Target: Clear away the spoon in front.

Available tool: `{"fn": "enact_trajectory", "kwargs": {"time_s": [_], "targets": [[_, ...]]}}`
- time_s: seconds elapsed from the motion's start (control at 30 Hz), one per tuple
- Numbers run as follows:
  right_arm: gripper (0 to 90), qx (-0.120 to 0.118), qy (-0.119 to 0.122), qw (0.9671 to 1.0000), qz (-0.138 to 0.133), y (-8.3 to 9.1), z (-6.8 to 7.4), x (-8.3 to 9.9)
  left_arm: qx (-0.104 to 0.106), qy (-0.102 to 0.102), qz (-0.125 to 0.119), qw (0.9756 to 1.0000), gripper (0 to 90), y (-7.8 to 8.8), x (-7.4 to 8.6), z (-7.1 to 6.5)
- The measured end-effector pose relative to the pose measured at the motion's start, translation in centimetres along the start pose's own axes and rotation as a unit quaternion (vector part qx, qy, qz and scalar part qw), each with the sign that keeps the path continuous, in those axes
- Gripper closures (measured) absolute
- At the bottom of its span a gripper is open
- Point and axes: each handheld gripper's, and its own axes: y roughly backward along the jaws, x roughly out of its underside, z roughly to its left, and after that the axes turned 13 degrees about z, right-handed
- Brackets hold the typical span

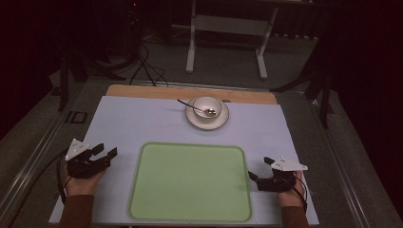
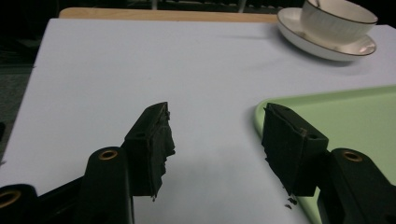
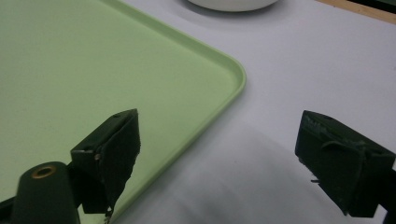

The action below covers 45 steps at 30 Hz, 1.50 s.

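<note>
A light green tray [image 1: 190,181] lies on the pale table cover at the near middle, with nothing on it. Behind it a white cup [image 1: 207,106] stands on a white saucer [image 1: 207,121], and a metal spoon [image 1: 196,108] leans in the cup with its handle pointing left. My left gripper [image 1: 105,150] rests left of the tray, open, nothing between its jaws. My right gripper [image 1: 261,168] sits at the tray's right edge, open and empty too. From the left gripper view the cup [image 2: 337,18] is far right and the tray [image 2: 355,116] corner lies just ahead.
The pale cover [image 1: 142,118] leaves a strip of wooden tabletop [image 1: 190,92] bare at the far edge. Beyond the table stand a white frame [image 1: 228,28] and loose cables [image 1: 147,66] on the floor. Bare cover lies between the tray and the saucer.
</note>
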Motion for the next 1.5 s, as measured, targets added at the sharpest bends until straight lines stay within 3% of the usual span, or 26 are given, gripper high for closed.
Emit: {"fn": "enact_trajectory", "kwargs": {"time_s": [0.13, 0.33, 0.63, 0.87, 1.1, 1.33, 1.5], "targets": [[13.9, -0.001, 0.0, 1.0, 0.001, -0.1, -0.1, 0.0, 0.006, -0.006, -0.001, 1.0, 41.4, -0.4, -1.1, -0.5], [13.9, 0.001, -0.005, 1.0, -0.005, 0.1, -0.3, 0.0, 0.017, -0.033, -0.009, 0.9993, 41.3, -1.2, -3.7, -2.1], [13.9, 0.001, -0.006, 1.0, -0.005, 0.2, -0.4, 0.1, 0.049, -0.055, -0.026, 0.9969, 41.7, -2.6, -7.7, -4.6], [13.8, 0.0, -0.009, 0.9999, -0.008, 0.4, -0.5, 0.2, 0.061, -0.069, -0.032, 0.9952, 42.0, -3.8, -10.3, -6.1], [13.8, 0.0, -0.011, 0.9999, -0.008, 0.3, -0.7, 0.2, 0.075, -0.068, -0.031, 0.9944, 42.2, -5.0, -12.2, -7.1], [13.9, 0.0, -0.011, 0.9999, -0.008, 0.3, -0.7, 0.2, 0.065, -0.069, -0.026, 0.9951, 41.8, -6.4, -13.6, -7.3], [13.9, 0.0, -0.012, 0.9999, -0.009, 0.3, -0.7, 0.2, 0.073, -0.054, -0.031, 0.9954, 41.9, -7.3, -14.4, -7.2]]}}
